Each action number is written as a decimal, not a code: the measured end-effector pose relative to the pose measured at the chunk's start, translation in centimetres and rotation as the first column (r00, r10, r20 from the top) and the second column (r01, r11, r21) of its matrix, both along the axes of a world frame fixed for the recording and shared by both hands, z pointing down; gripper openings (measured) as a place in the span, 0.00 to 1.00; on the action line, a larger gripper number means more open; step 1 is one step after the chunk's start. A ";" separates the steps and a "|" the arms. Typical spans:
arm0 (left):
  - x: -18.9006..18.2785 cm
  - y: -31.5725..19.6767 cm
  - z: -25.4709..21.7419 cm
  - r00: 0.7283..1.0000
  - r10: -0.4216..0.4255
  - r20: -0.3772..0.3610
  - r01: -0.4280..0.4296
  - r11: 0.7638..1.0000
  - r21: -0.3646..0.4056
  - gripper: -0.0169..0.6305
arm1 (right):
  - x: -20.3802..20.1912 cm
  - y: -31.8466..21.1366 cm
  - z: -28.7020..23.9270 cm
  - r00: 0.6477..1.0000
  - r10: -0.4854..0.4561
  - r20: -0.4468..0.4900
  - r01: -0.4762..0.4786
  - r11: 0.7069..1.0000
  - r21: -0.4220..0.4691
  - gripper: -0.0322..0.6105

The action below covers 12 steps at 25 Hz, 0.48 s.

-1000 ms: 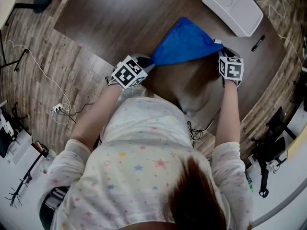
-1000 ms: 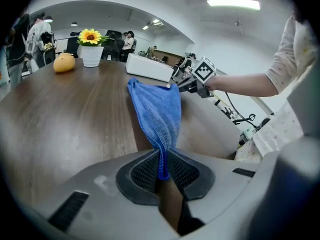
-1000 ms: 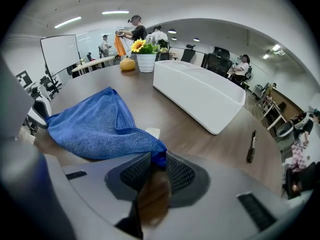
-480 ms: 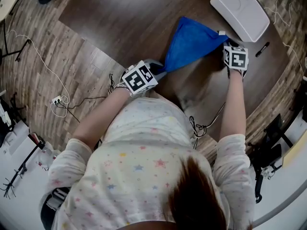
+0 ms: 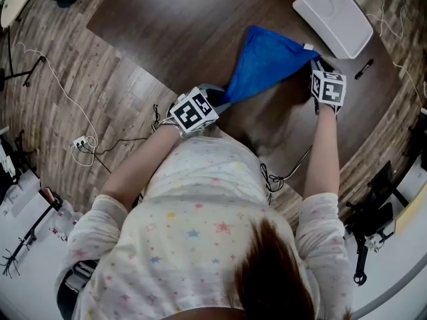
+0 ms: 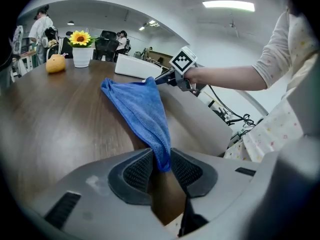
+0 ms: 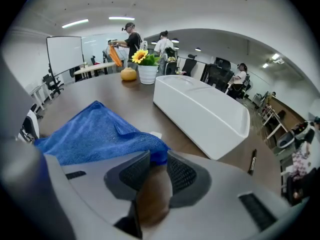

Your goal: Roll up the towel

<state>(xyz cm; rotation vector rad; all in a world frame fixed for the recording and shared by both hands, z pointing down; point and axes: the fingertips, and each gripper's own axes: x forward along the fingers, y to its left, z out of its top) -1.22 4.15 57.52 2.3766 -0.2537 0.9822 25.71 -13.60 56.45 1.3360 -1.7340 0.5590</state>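
Bare tabletop (image 5: 173, 25) left of towel (image 5: 267, 62), white bin (image 5: 333, 15) close beyond right tool (image 7: 157, 156), marker (image 5: 364, 69) beside it

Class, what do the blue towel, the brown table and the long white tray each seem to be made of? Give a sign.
The blue towel: soft fuzzy cloth, perhaps microfibre; it drapes in folds. The brown table: wood or wood-look laminate, matte; grain streaks show. The long white tray: probably plastic; smooth, faintly glossy, rounded edges.
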 end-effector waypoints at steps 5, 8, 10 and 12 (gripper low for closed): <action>-1.9 -0.5 -0.1 0.999 -0.047 0.005 0.047 0.999 0.017 0.19 | -0.8 2.7 -2.1 0.999 0.001 0.050 -0.004 0.998 0.064 0.22; -2.5 -0.7 -0.3 0.997 -0.075 -0.002 0.075 0.997 0.032 0.19 | -2.2 4.3 -3.2 0.994 0.003 0.110 -0.014 0.995 0.101 0.22; -2.4 -0.7 -0.5 0.997 -0.079 -0.004 0.080 0.996 0.048 0.19 | -3.2 5.6 -3.9 0.989 0.003 0.147 -0.020 0.993 0.117 0.22; -2.1 -0.5 -0.6 0.997 -0.074 0.003 0.073 0.995 0.062 0.19 | -4.4 7.0 -4.7 0.985 -0.006 0.172 -0.017 0.991 0.132 0.22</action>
